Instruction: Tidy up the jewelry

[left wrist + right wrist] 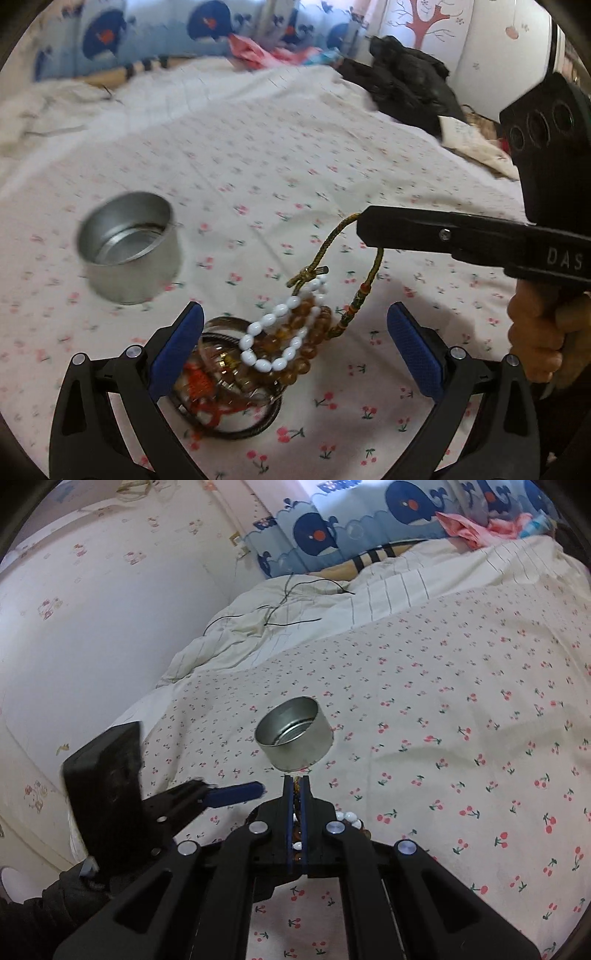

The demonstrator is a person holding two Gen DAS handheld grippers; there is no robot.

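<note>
My right gripper (364, 225) is shut on a braided olive cord (328, 247) and holds it above the bed. From the cord hang a white bead bracelet (275, 332) and amber bead bracelets (314, 332). Below them lies a pile of dark bangles and red cord (221, 398) on the sheet. My left gripper (295, 350) is open, its blue pads on either side of the pile and hanging beads. An empty silver tin (127, 245) stands to the left. In the right wrist view the shut gripper (296, 781) pinches the cord just in front of the tin (293, 733).
The bed has a white cherry-print sheet (277, 166). A crumpled quilt (295, 609) with a thin black cable lies at the far side. Black clothes (406, 81) sit at the bed's far right. The wall (92, 627) runs along the left.
</note>
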